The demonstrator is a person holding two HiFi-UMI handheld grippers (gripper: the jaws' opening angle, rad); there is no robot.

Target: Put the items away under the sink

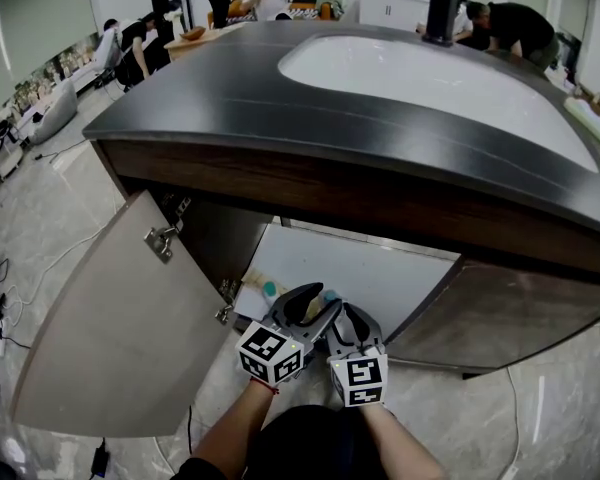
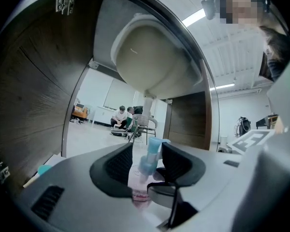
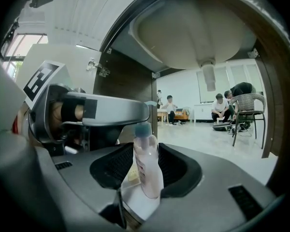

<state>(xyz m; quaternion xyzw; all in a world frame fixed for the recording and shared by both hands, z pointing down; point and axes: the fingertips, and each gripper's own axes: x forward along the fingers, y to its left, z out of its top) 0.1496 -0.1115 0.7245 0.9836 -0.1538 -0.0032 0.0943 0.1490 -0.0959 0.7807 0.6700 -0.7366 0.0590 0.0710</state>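
Note:
A clear spray bottle (image 1: 330, 296) with a light blue head and pink liquid stands tilted just inside the open cabinet under the sink. My right gripper (image 3: 146, 149) is shut on the bottle's body (image 3: 149, 170). Its pads touch both sides. My left gripper (image 2: 147, 150) is open around the spray head (image 2: 153, 145), with gaps at each pad. In the right gripper view, the left gripper's finger (image 3: 111, 112) covers most of the head. In the head view the left gripper (image 1: 308, 300) and right gripper (image 1: 355, 320) sit side by side at the cabinet mouth.
The left cabinet door (image 1: 120, 338) is swung wide open. The cabinet has a white floor (image 1: 390, 268), and a teal-capped item (image 1: 268, 290) lies at its left front. The basin's underside (image 2: 154, 57) and drain pipe (image 2: 147, 103) hang overhead. People sit beyond the open back.

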